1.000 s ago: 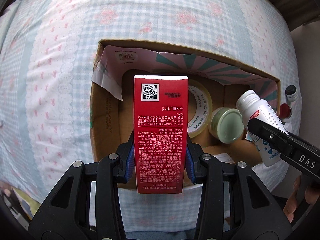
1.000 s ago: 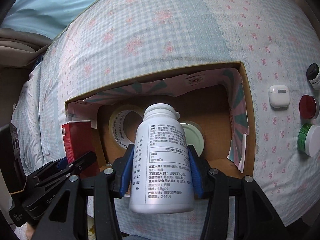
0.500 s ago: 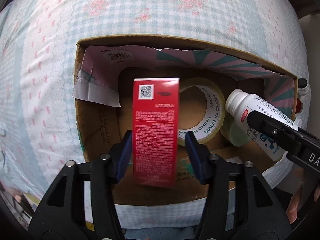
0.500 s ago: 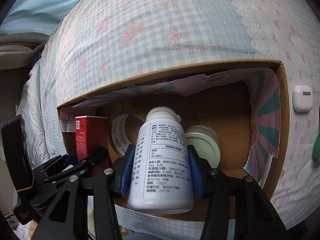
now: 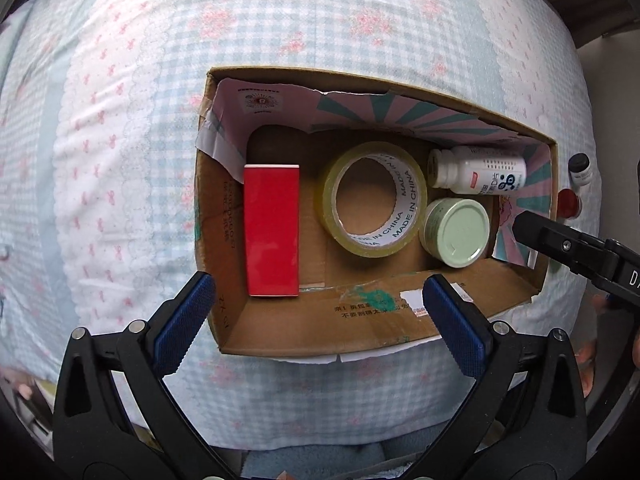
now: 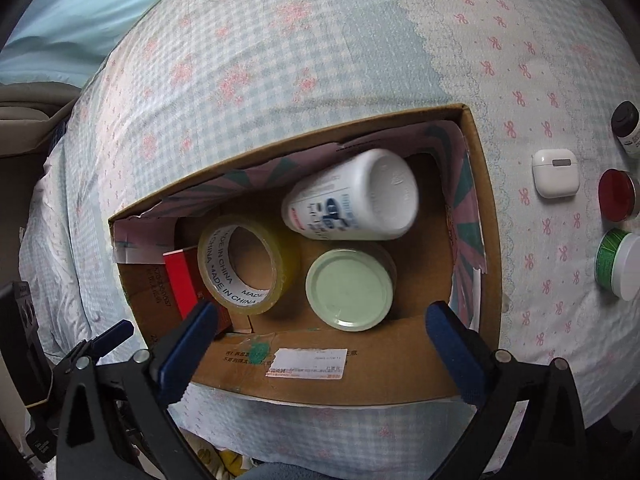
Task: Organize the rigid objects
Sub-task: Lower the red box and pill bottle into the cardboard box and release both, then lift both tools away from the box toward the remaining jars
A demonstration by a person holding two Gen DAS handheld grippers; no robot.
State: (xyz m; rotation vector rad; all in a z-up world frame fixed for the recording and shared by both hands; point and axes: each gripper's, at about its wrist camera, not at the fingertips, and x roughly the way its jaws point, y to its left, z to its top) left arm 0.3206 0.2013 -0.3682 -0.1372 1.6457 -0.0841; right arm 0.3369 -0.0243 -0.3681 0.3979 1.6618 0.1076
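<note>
Both tools, left tool and right tool, gape empty over the cardboard box holding red carton, tape roll, green-lidded jar, white bottle.

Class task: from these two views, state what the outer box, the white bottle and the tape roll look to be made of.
Box: corrugated cardboard, matte brown with torn edges. White bottle: probably plastic, smooth with a moulded base. Tape roll: glossy yellowish clear film on a printed, likely card core.

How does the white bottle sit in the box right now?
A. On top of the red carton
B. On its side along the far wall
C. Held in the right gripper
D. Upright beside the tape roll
B: the white bottle lies on its side along the far wall of the box, behind the green-lidded jar, and the right gripper is open and empty.
</note>
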